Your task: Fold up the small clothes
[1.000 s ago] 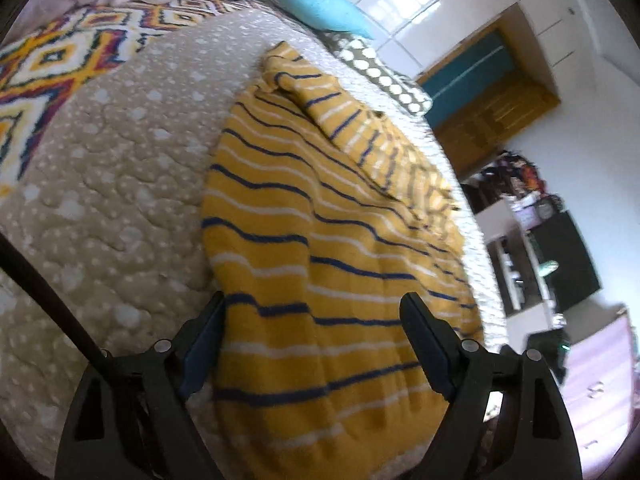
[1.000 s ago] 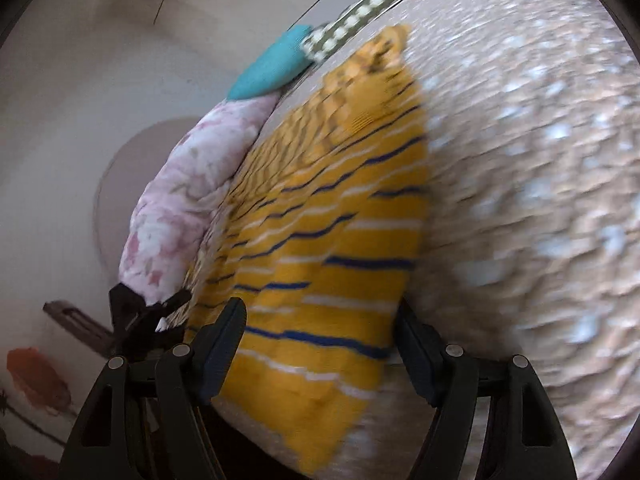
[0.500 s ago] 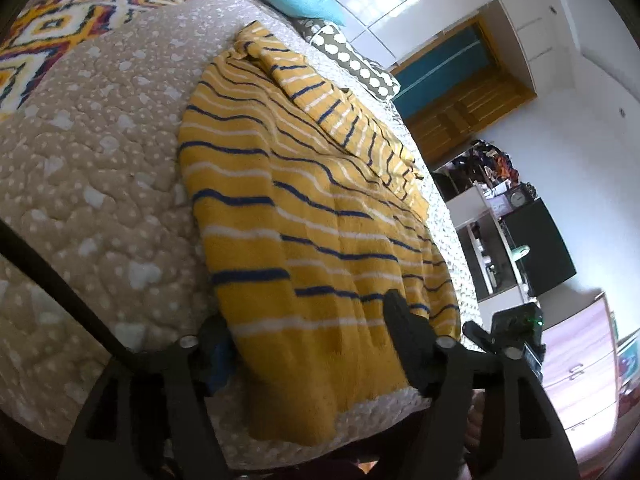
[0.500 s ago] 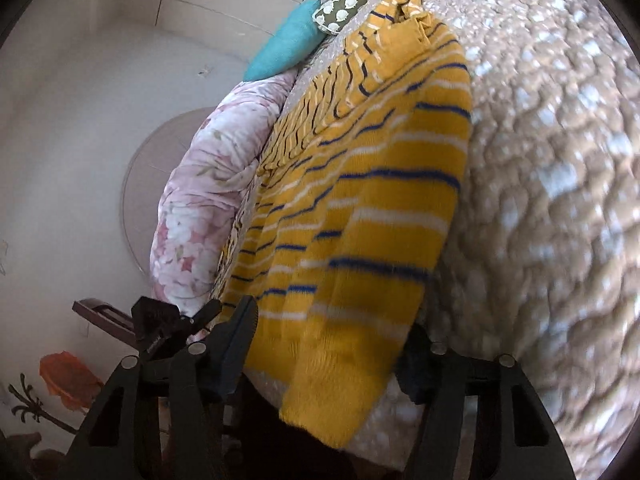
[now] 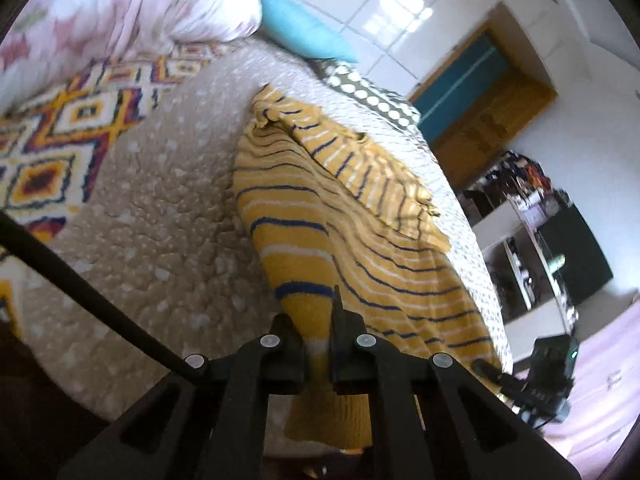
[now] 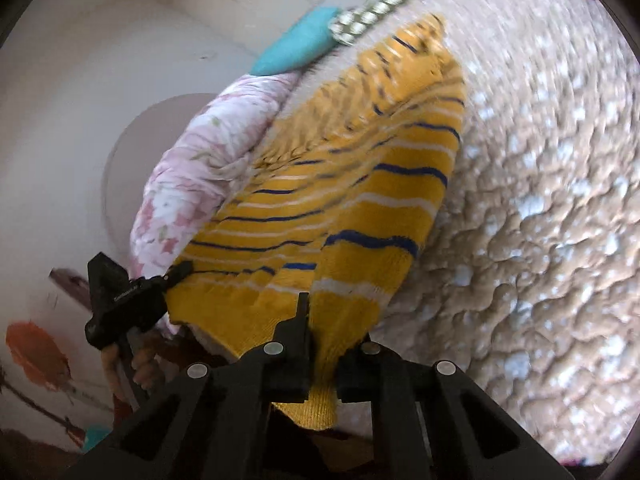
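Observation:
A yellow knit sweater (image 5: 360, 216) with navy and white stripes lies on the beige quilted bed cover (image 5: 160, 216). Its hem reaches the bed's near edge. My left gripper (image 5: 316, 344) is shut on the sweater's hem at one bottom corner. My right gripper (image 6: 322, 344) is shut on the hem at the other bottom corner of the sweater (image 6: 360, 208). Both corners are lifted a little off the bed cover (image 6: 540, 200). The other gripper shows at the edge of each view.
A pink floral duvet (image 5: 132, 12), a teal pillow (image 5: 308, 36) and a dotted pillow (image 5: 372, 96) lie at the bed's far end. A patterned rug-like blanket (image 5: 60, 140) lies on the left. Shelves and a dark cabinet (image 5: 576, 256) stand beyond the bed's right side.
Both grippers were open over the sweater's hem; they have since closed on its two bottom corners and raised them slightly.

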{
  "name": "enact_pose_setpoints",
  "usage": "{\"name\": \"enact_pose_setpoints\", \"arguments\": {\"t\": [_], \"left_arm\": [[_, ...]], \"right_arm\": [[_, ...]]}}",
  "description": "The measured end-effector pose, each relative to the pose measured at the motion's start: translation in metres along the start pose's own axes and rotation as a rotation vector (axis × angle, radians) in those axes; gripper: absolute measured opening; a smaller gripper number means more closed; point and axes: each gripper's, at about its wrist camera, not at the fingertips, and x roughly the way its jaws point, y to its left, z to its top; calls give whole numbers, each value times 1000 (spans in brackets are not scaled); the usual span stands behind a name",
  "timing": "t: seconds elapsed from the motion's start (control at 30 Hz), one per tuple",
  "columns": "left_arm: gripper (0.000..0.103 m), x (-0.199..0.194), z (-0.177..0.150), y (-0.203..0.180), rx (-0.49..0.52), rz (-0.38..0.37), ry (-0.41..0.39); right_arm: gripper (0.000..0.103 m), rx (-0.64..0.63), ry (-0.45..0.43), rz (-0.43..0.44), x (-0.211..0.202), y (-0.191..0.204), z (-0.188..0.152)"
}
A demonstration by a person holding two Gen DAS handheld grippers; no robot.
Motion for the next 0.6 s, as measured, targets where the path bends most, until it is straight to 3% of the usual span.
{"name": "enact_pose_setpoints", "arguments": {"t": [0.13, 0.3, 0.43, 0.6], "left_arm": [[7, -30, -25, -7, 34, -18, -2], [7, -27, -48, 6, 46, 52, 44], [7, -14, -12, 14, -18, 30, 24], [7, 23, 80, 0, 6, 44, -67]], "right_arm": [[9, -75, 55, 17, -23, 22, -25], [9, -114, 117, -15, -20, 24, -43], [9, -163, 72, 0, -6, 34, -11], [9, -244, -60, -38, 42, 51, 72]]}}
